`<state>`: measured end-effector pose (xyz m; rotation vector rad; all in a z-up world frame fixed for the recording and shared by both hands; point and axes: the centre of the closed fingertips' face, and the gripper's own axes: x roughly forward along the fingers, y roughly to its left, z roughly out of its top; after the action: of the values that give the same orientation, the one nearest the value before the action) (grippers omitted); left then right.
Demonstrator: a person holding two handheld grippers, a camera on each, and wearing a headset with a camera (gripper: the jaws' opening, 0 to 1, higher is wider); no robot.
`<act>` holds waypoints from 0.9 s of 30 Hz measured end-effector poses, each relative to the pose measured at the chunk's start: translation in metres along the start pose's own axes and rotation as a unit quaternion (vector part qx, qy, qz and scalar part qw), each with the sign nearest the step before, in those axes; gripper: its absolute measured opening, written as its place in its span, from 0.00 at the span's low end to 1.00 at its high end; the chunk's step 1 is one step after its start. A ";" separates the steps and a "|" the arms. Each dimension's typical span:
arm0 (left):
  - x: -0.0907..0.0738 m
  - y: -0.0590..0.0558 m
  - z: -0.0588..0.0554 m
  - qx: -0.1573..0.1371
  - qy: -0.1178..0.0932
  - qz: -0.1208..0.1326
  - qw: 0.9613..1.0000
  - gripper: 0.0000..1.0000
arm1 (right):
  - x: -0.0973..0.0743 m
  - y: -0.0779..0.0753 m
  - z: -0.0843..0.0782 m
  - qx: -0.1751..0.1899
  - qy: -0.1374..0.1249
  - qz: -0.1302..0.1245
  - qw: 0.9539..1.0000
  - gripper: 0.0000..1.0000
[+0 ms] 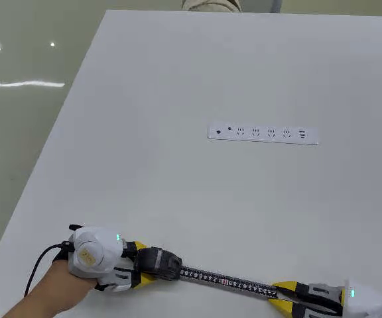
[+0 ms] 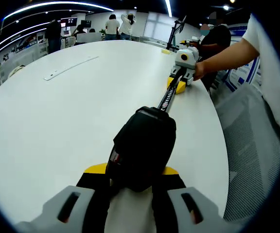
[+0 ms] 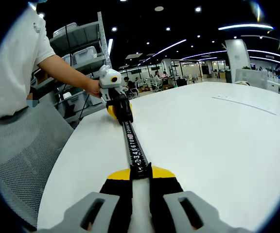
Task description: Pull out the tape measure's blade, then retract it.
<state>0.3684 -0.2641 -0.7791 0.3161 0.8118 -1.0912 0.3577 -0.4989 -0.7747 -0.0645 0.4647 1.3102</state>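
Lying along the near edge of the white worktop [image 1: 178, 99], the tape measure [image 1: 159, 263] has its black case clamped in the left claw [image 1: 142, 264], whose jaws press on it from both sides. Its blade [image 1: 227, 281] stretches flat over the worktop, numbered face up, to the right claw [image 3: 140, 175]. That claw's jaws are closed on the blade's far end, and the tip itself seems hidden between them. A white power strip [image 1: 262, 133] lies well apart, toward the worktop's middle.
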 end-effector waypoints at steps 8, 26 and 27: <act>0.001 0.000 0.000 0.000 0.001 0.001 1.000 0.30 | -0.012 -0.002 -0.006 0.008 -0.001 -0.005 1.000 0.10; 0.001 0.000 -0.001 -0.005 0.001 0.003 1.000 0.30 | -0.035 -0.004 -0.011 0.017 -0.002 -0.018 1.000 0.10; 0.001 0.000 -0.001 -0.006 0.001 0.003 1.000 0.30 | -0.037 -0.004 -0.011 0.018 -0.002 -0.018 1.000 0.10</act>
<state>0.3680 -0.2642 -0.7803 0.3084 0.8179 -1.0790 0.3518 -0.5370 -0.7723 -0.0397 0.4818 1.2655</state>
